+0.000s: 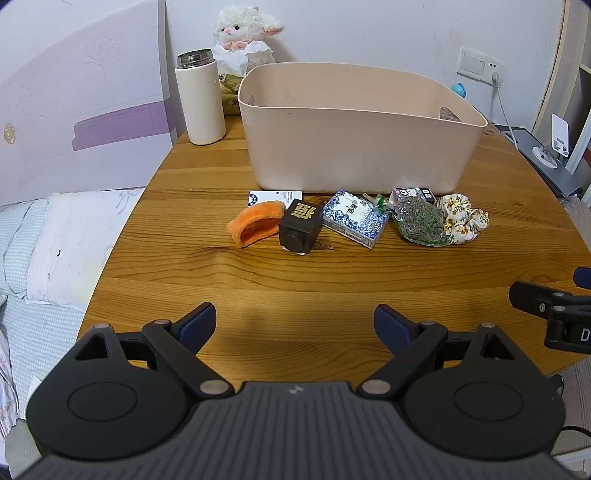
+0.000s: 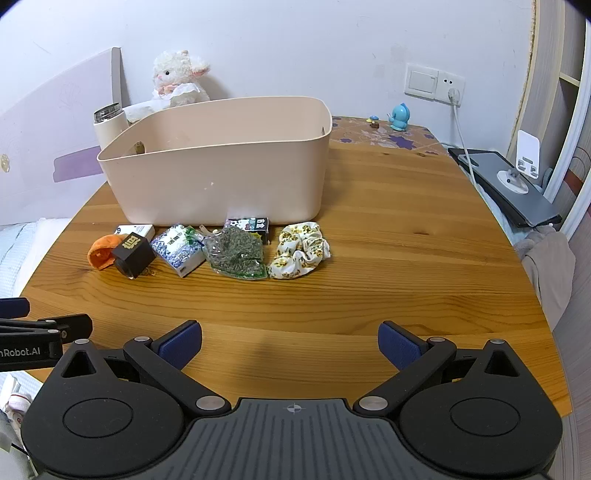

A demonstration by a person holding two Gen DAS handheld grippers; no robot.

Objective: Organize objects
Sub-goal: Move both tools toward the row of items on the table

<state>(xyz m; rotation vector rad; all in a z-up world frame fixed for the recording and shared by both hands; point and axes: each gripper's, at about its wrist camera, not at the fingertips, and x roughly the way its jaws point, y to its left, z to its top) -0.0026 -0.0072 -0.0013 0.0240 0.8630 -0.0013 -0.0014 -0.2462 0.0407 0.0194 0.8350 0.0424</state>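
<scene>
A row of small objects lies on the wooden table in front of a beige bin [image 1: 354,147] [image 2: 221,177]: an orange cloth piece [image 1: 253,223] [image 2: 101,253], a dark cube [image 1: 300,226] [image 2: 132,253], a blue-white tissue pack [image 1: 354,218] [image 2: 177,249], a clear bag of green dried leaves [image 1: 421,219] [image 2: 236,251], a floral scrunchie [image 1: 463,218] [image 2: 299,249], a white card [image 1: 275,195] and a small black-white box [image 2: 248,224]. My left gripper [image 1: 294,326] and right gripper [image 2: 290,345] are open and empty, near the table's front edge, well short of the row.
A white thermos [image 1: 199,99] and a plush lamb [image 1: 245,33] stand behind the bin at left. A blue figurine [image 2: 400,116], a wall socket with cable [image 2: 454,96] and a grey stand [image 2: 513,177] are at right. A bed [image 1: 55,236] lies left of the table.
</scene>
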